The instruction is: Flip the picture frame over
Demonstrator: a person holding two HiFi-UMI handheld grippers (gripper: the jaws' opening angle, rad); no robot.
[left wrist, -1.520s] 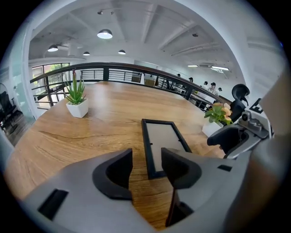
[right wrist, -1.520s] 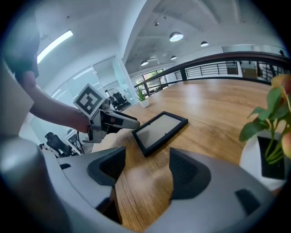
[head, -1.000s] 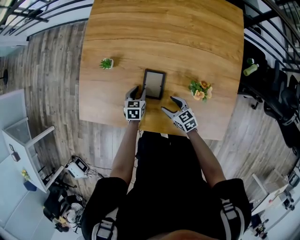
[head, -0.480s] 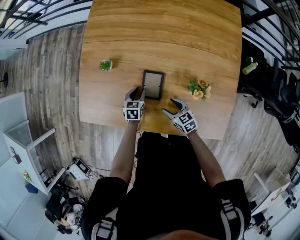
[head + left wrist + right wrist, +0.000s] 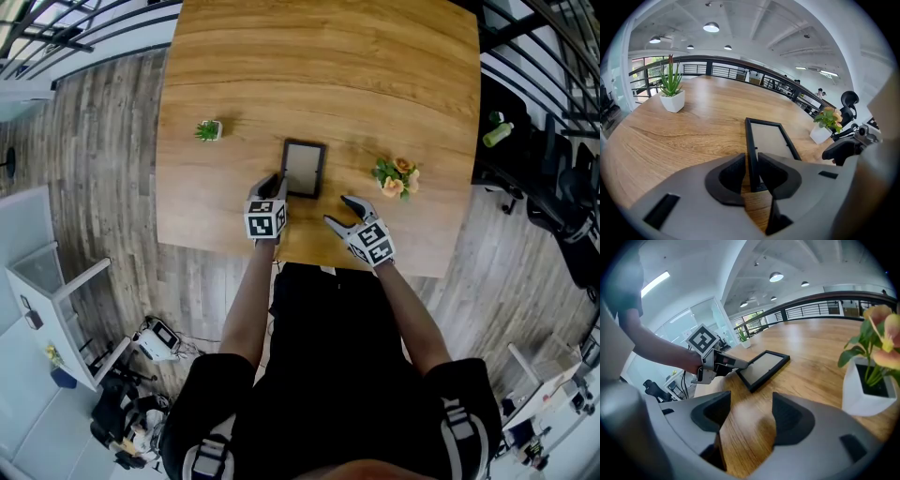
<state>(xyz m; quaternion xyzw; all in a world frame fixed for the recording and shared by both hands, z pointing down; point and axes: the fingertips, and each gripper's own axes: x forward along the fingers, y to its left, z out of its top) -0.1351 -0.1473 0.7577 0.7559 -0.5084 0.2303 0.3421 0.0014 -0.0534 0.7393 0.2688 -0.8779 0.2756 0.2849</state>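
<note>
The flat, black-rimmed picture frame (image 5: 304,169) lies near the front edge of the smooth wood-grain bench (image 5: 328,56), with broad open wood beyond it. The left gripper (image 5: 752,169) has just been closing its jaws, which now pinch the frame's near left rail. The right gripper (image 5: 749,416) hovers nearby, jaws wide and holding nothing.

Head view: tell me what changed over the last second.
The jaws of the left tool have just been closing and now pinch the near left edge of the frame. The frame still lies flat where it was. The right tool stays open, off it. The plant and flowers are unmoved.
</note>
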